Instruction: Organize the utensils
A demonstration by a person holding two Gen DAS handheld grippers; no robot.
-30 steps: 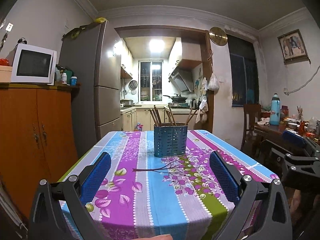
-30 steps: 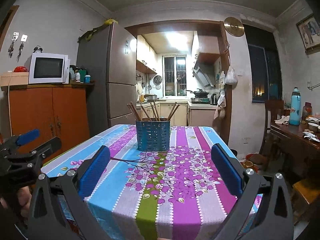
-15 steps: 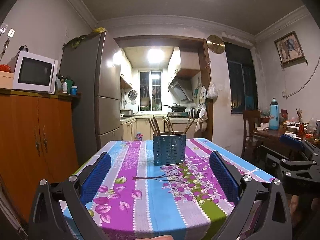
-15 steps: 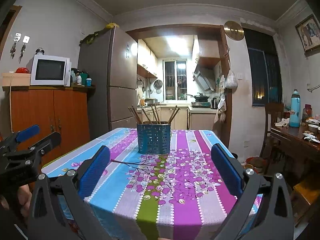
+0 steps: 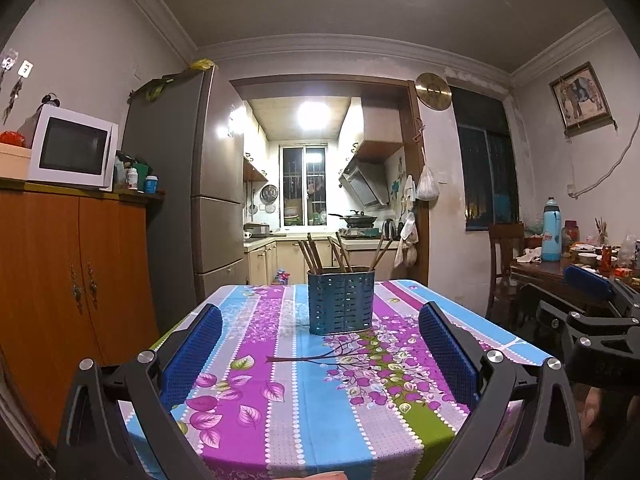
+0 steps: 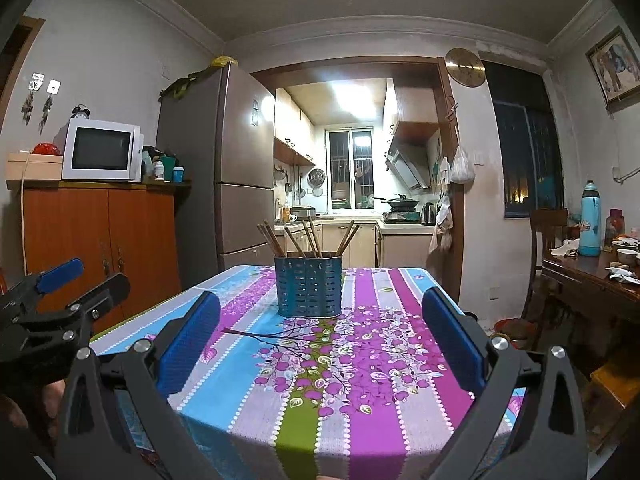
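We have tipped both cameras up and drawn back a little over the last second, so the blue utensil holder (image 5: pixel 341 301) sits lower in view. Our left hand-held gripper (image 5: pixel 320 350) and right hand-held gripper (image 6: pixel 320 340) both stand wide apart, holding nothing. The holder stands upright mid-surface (image 5: pixel 280 420), chopsticks (image 5: pixel 316 254) inside; we judge the sorting finished or not yet begun.

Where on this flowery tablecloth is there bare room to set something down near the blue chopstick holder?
The tablecloth is bare between the holder and the near edge, and along both side strips beside it. Chopsticks crowd only the holder. Both grippers, left and right, hover open at the near edge.
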